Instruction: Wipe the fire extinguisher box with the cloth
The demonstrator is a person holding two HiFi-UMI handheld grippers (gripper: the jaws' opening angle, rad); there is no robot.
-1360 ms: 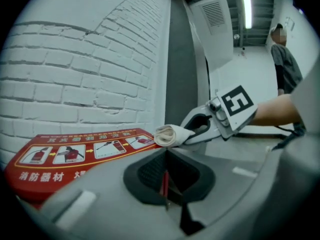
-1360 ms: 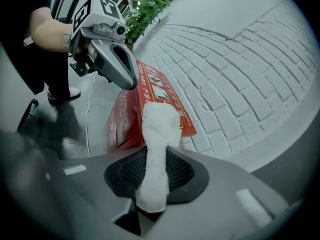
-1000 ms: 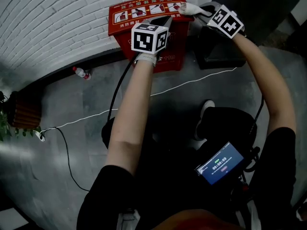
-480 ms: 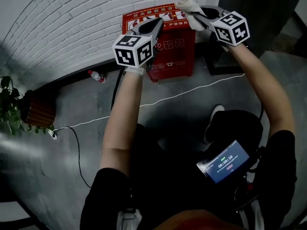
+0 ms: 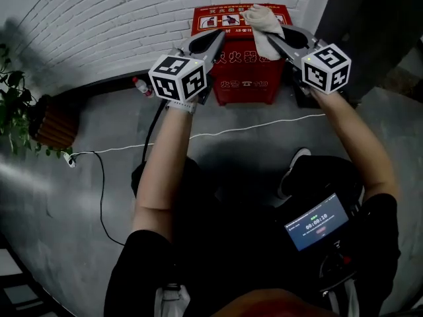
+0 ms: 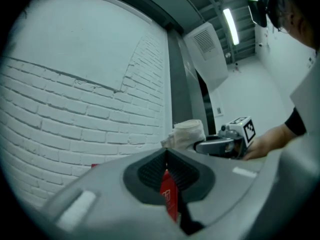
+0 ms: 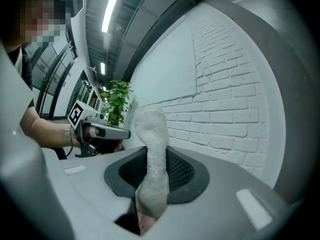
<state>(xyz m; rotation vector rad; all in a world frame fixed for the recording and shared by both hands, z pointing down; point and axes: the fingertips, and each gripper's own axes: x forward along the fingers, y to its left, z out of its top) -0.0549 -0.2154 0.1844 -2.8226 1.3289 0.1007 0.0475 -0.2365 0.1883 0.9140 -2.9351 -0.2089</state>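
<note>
The red fire extinguisher box (image 5: 241,78) stands on the floor against the white brick wall. My right gripper (image 5: 271,37) is shut on a white cloth (image 5: 262,20), which it holds up over the box's top right part. In the right gripper view the cloth (image 7: 151,154) runs up between the closed jaws. My left gripper (image 5: 218,37) hovers over the box's left side with its jaws together and nothing held. In the left gripper view a thin strip of the red box (image 6: 169,196) shows through the slit below the left gripper (image 6: 166,151), with the cloth (image 6: 189,132) beyond.
A plastic bottle (image 5: 141,86) lies by the wall left of the box. A white cable (image 5: 264,123) crosses the grey floor in front of it. A potted plant (image 5: 13,98) and a wooden planter (image 5: 53,125) stand at the far left. A dark object (image 5: 301,91) sits right of the box.
Both grippers have risen from the box's top. The cloth, which lay at the box's top right corner, now hangs in the air in the right gripper. The head view has shifted.
</note>
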